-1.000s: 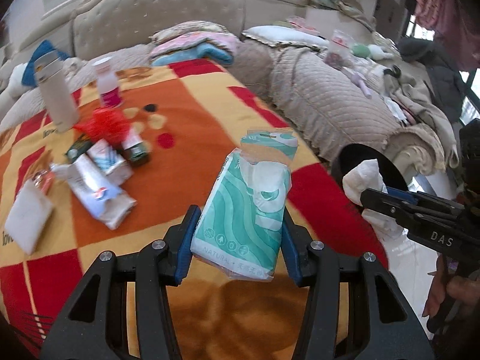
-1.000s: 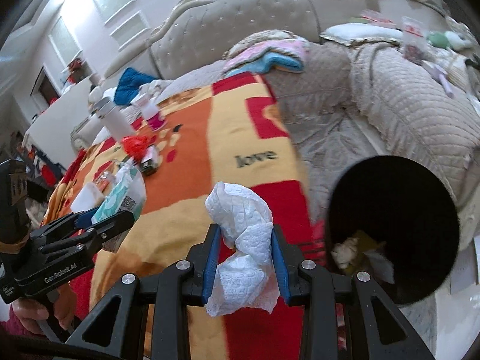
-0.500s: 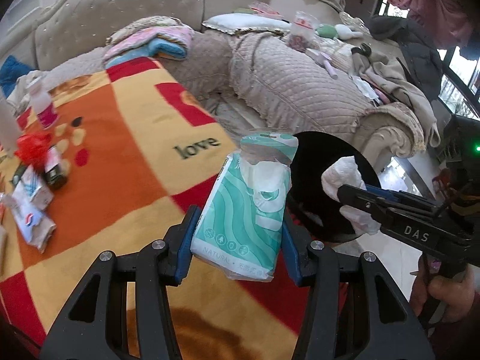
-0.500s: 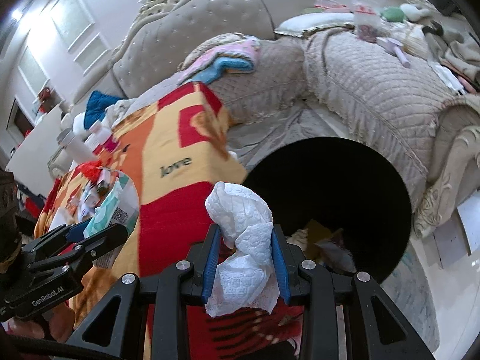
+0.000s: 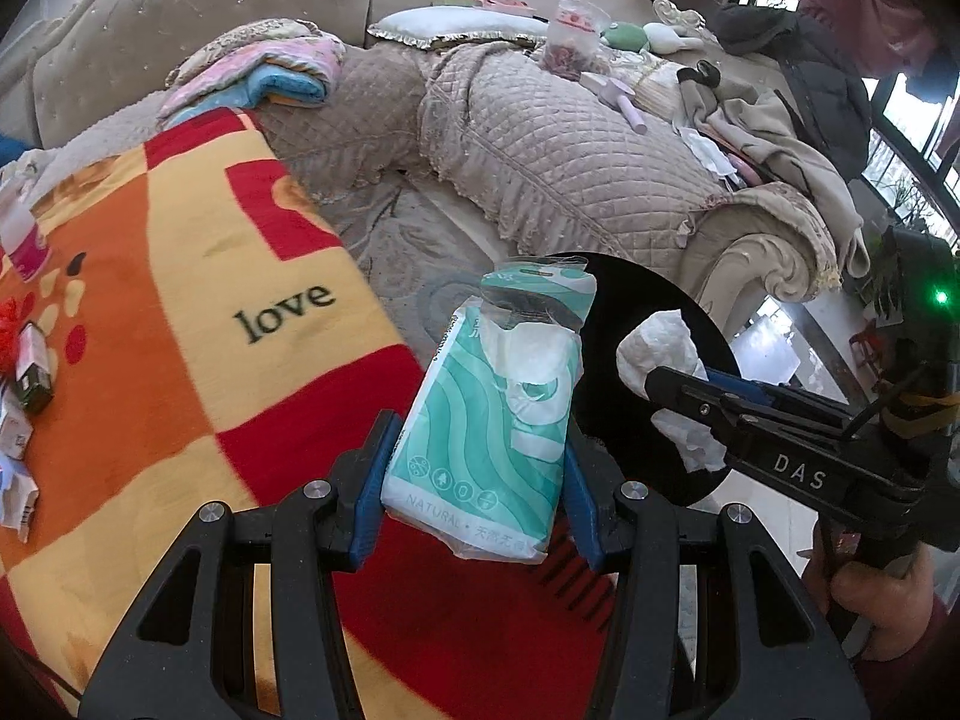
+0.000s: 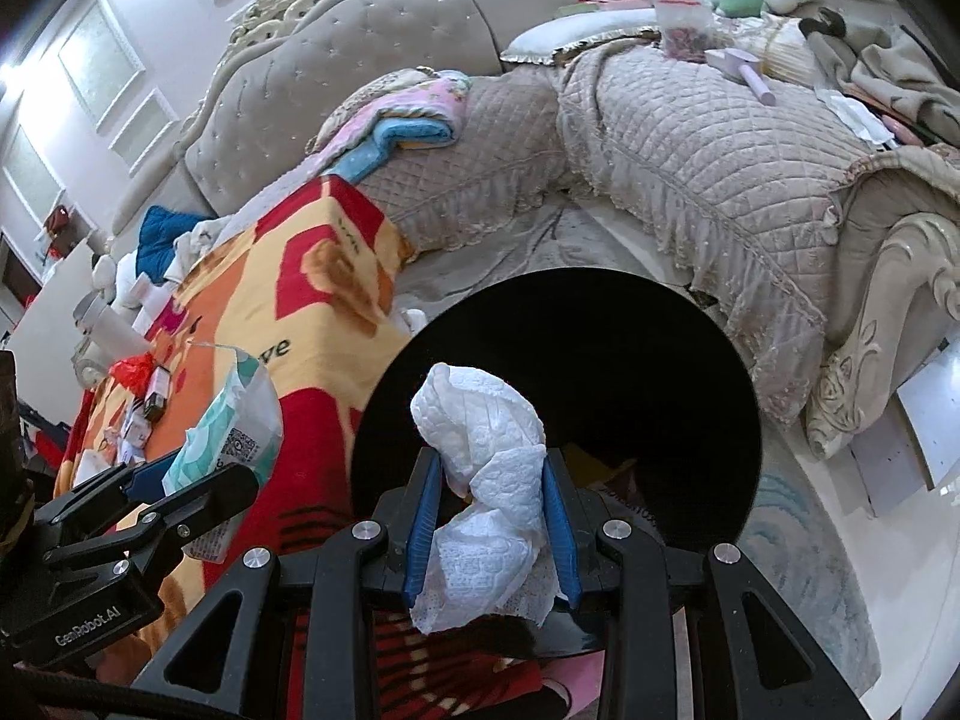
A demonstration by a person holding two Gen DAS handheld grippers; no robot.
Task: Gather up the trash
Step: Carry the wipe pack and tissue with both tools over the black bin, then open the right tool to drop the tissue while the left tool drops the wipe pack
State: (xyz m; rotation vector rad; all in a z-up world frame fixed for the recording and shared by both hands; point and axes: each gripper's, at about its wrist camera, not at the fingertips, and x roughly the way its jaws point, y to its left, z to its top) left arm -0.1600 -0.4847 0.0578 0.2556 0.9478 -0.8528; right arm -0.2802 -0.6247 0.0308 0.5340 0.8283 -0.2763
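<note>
Trash run is roughly midway as far as I can judge. My left gripper (image 5: 474,495) is clenched on a teal tissue pack (image 5: 498,414), and it sits just short of the black bin (image 5: 636,324), whose mouth opens at 1 o'clock in the left view. My right gripper (image 6: 491,519) is grasping a crumpled white tissue (image 6: 486,468), and that one hangs right over the bin opening in the right view, dead centre. Bin already has some scraps at the bottom, so part of the job looks done. Neither piece is dropped yet, right one seems ready to go first. Left over: a little pile of wrappers and small boxes (image 5: 24,396) plus a red crinkly thing (image 5: 9,324), all on the orange and red blanket (image 5: 180,276) at 9 o'clock in the left view, well apart from the bin. So more trips to make, I reckon
</note>
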